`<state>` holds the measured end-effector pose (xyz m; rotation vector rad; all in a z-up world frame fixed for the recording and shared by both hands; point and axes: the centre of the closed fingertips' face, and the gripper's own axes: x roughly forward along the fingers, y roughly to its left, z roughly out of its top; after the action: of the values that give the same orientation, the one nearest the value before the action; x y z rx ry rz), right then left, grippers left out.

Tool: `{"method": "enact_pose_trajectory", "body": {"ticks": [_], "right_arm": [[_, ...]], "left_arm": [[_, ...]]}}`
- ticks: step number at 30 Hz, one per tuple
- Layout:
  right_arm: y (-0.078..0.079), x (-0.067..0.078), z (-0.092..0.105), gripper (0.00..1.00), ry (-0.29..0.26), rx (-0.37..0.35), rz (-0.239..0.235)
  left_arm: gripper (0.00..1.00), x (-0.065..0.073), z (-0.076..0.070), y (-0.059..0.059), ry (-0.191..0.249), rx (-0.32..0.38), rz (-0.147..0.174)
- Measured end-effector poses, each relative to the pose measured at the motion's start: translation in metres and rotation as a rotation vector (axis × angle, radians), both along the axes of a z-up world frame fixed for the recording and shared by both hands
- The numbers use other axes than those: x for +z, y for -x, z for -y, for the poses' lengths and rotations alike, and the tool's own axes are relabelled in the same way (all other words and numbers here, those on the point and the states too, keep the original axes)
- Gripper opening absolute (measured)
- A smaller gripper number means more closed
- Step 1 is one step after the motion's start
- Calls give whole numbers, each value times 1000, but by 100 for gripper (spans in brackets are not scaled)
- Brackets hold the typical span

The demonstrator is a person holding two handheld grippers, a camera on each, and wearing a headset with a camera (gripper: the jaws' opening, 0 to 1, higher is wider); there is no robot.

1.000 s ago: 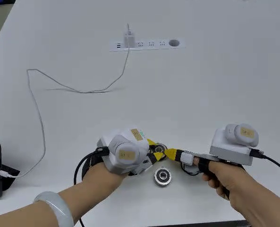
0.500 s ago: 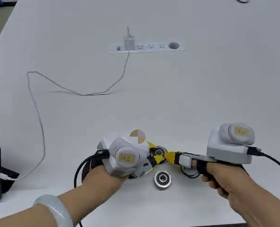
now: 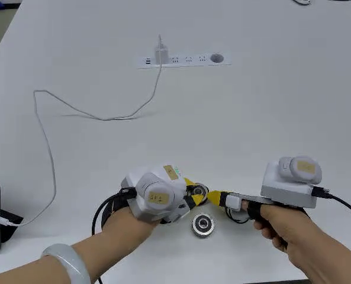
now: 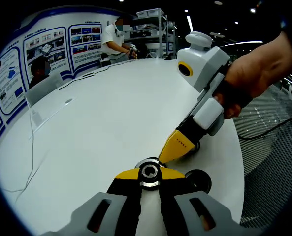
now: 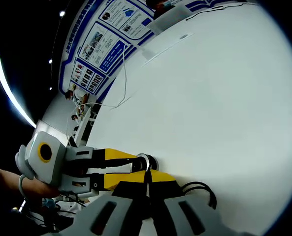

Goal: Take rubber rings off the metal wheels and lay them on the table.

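Head view: the white table (image 3: 270, 118) spans the frame. In the left gripper view, a wall of blue-framed posters (image 4: 47, 49), shelving (image 4: 158, 22) and ceiling lights stand beyond the table's far end.

All positions below refer to the clamped metal wheel (image 3: 197, 191).
- A white cable (image 3: 45, 136) runs well to its left.
- The power strip (image 3: 184, 59) lies well beyond it.
- The left gripper (image 3: 193, 190) is clamped on this wheel, one jaw on each side.
- The right gripper (image 3: 214, 193) meets it from the right, jaws together and tips at its rim. Whether they pinch a ring cannot be told.
- A second wheel (image 3: 203, 224) lies just nearer the person.
- Loose rubber rings (image 3: 238, 215) lie on the table to its right, under the right gripper.
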<state>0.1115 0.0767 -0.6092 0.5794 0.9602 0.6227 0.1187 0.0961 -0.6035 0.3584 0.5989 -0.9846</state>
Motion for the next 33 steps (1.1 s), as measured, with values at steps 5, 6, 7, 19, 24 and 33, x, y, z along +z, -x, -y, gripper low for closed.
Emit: {"method": "enact_pose_trajectory", "body": {"ticks": [5,6,7,19,24,33], "right_arm": [[0,0,0,2,2,-8,-11],[0,0,0,2,5,-11,-9],[0,0,0,2,5,-16,-10],[-2,3,-6,1,-3,-8,17],[-1,6,-9,1,-17,-1,28],[-3,13,-13,1,-64,2,43]], "left_arm": [[13,0,0,0,0,1,0],[13,0,0,-1,0,2,0],[13,0,-1,-1,0,2,0],[13,-1,-1,-1,-3,0,-2],[13,-1,-1,-1,-3,-1,-2],[13,-1,-1,-2,-2,-5,-2]]}}
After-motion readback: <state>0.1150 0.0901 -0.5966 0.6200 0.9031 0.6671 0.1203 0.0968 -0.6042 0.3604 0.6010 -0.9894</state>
